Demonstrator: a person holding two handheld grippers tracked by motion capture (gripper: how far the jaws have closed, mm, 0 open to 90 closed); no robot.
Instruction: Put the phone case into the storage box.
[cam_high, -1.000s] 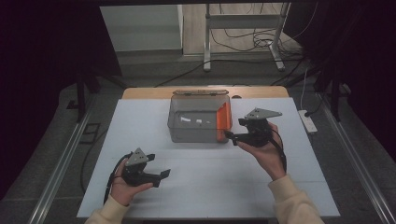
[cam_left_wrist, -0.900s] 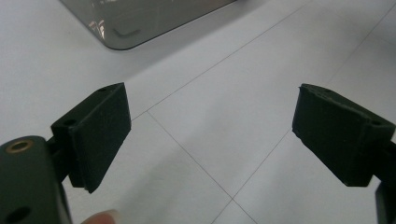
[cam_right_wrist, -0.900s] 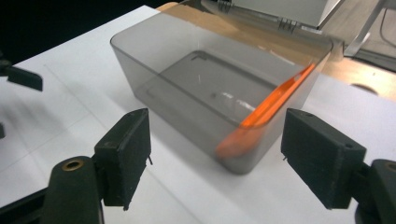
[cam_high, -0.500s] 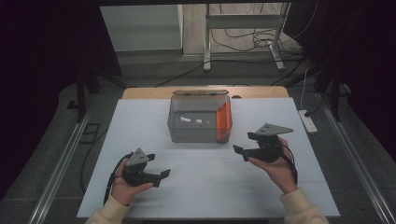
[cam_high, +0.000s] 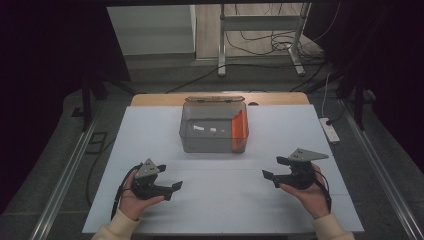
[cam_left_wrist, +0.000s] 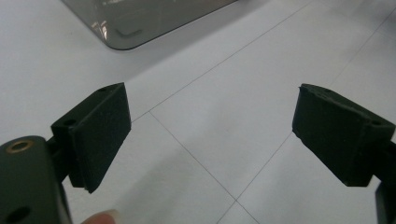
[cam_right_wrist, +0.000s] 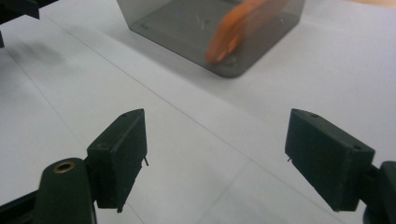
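Fingers (cam_left_wrist: 95, 135) spread wide, container (cam_high: 212, 127) labels perhaps unreadable

One grey box (cam_high: 207, 131) with one orange handle (cam_high: 240, 130), two grippers (cam_high: 172, 188) (cam_high: 270, 175).

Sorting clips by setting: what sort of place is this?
Probably a lab recording bench: a white table, a clear box, floor cables and a metal stand behind.

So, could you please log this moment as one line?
left hand-held gripper: open, empty | right hand-held gripper: open, empty | grey box: on table, untouched
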